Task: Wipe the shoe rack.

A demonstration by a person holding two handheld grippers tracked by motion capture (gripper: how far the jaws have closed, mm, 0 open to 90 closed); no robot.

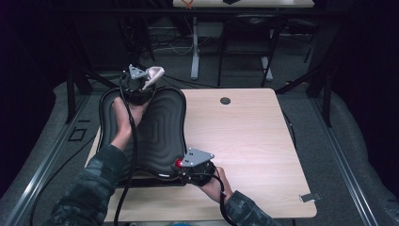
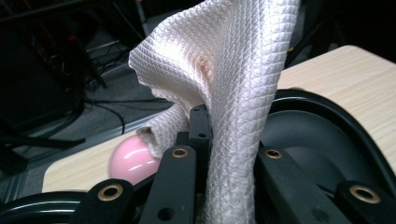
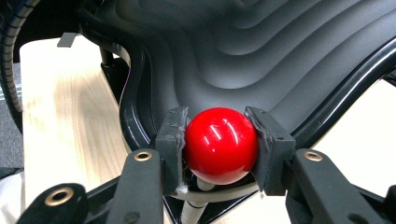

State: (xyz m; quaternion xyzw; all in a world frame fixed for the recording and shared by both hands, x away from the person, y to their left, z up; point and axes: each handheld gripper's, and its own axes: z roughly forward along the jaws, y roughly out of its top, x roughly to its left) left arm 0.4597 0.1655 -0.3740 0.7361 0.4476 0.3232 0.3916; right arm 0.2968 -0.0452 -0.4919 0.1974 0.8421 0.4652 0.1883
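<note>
Your right gripper [image 3: 220, 140] is clamped on a red ball [image 3: 221, 144], its pads pressing both sides, at the near right corner of the black ridged tray [image 1: 164, 127] that lies on the left half of the wooden table [image 1: 244, 141]. The ball sits on a pale stem that rises just below the tray's rim, so it reads as a knob or handle, and holding it likely steadies the tray while the other hand works. Your left gripper [image 2: 219, 154] is at the tray's far edge, jaws closed on a cream waffle-weave cloth [image 2: 224, 70] that stands up in a loose fold above them. Gripping the cloth low leaves plenty of fabric free, which suits wiping the grooved surface. A pink ball [image 2: 133, 160] sits just beyond the far left rim, partly behind the cloth; it looks like a matching knob at that end. The cloth hangs near it, so that corner seems the likely place to wipe next.
</note>
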